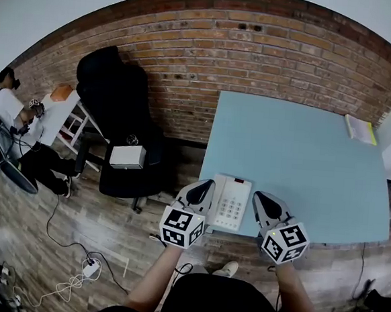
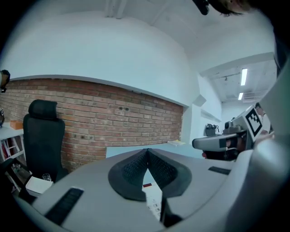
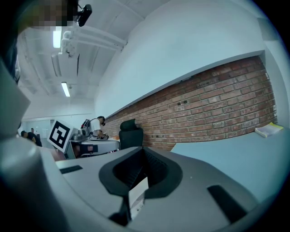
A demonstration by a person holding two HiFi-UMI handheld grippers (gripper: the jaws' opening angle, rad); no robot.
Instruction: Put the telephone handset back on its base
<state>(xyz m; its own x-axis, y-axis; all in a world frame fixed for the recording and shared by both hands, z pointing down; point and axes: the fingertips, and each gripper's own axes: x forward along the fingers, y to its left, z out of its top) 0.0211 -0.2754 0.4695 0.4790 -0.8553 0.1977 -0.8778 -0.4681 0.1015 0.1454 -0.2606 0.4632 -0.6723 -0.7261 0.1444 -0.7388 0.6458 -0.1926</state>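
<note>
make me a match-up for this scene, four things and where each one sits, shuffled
Things: 1 white push-button telephone; 2 yellow-edged book; 3 black office chair; 4 small white box.
Places: A on the chair's seat; B far right corner of the pale blue table; C near edge of that table; D on the wooden floor by the brick wall.
Pairs: 1-C; 2-B; 3-D; 4-A.
</note>
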